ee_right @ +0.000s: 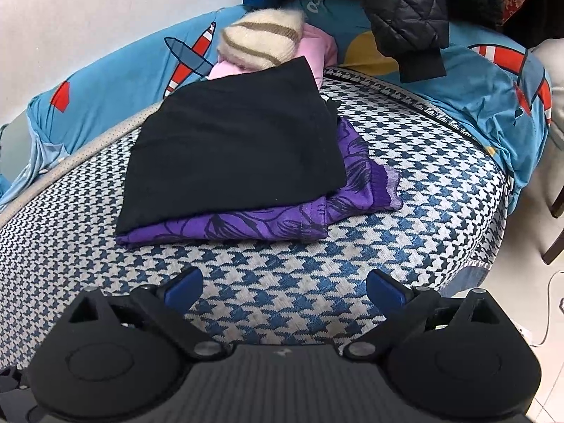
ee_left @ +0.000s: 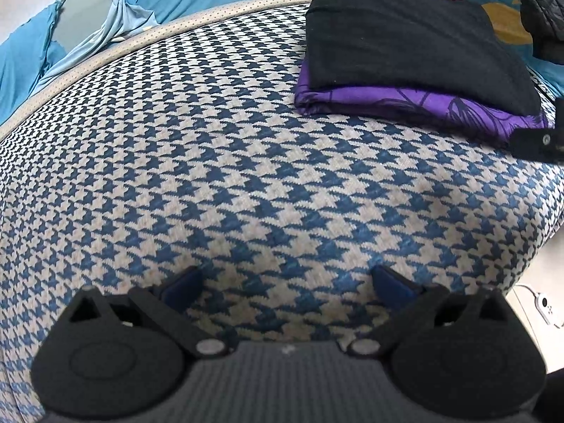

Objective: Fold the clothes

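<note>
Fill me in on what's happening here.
A person is folding clothes with a hand-held gripper in each hand. Right now neither holds anything: the left hand-held gripper and the right hand-held gripper are both open above the houndstooth cushion. A folded black garment lies on top of a folded purple garment there. Unfolded items, including a cream striped knit, wait behind the stack.

The left tongs (ee_left: 287, 283) are spread wide, blue fingertips (ee_left: 183, 283) far apart with nothing between them, pointing forward and tilted down. The right tongs (ee_right: 284, 286) are in the same pose: fingertips (ee_right: 384, 287) wide apart, gripping nothing. Part of the right tongs shows at the left view's right edge.
</note>
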### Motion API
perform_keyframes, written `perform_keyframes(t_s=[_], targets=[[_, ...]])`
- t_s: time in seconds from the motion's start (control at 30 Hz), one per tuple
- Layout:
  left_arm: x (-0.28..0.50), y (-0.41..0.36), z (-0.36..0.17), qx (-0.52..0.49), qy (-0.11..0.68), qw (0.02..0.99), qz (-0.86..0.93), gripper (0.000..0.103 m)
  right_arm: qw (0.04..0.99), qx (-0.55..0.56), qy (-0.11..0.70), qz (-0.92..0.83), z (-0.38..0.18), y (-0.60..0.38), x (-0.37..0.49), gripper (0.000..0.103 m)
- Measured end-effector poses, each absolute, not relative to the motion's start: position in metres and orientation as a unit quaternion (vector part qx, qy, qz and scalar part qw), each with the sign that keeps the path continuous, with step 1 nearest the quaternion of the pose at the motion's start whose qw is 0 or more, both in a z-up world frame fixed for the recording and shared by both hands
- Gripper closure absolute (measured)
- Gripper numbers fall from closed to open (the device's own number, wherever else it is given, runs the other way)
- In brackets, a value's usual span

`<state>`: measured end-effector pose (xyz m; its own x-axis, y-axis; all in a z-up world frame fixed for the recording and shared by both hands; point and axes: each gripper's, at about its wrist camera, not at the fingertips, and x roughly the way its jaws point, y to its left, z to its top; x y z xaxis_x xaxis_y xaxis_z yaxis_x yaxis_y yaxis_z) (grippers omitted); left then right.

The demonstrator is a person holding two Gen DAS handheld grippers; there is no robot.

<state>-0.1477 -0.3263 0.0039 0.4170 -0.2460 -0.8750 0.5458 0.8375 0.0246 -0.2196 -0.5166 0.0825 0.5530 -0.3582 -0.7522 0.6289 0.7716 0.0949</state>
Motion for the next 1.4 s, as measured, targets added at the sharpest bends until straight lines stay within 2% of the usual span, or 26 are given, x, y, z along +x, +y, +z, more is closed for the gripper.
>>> perform_keyframes(t_s=[0.77, 1.4], targets=[[-0.147, -0.338, 0.058, 0.143, 0.43, 0.858, -0.243, 0.0, 0.862, 0.176, 0.374, -0.294, 0.086, -0.518, -0.222, 0.004], [-0.156, -0.325, 0.067, 0.147, 0.422, 0.86, -0.246, 0.0, 0.863, 0.185, 0.379, -0.28, 0.088, -0.508, -0.22, 0.004]])
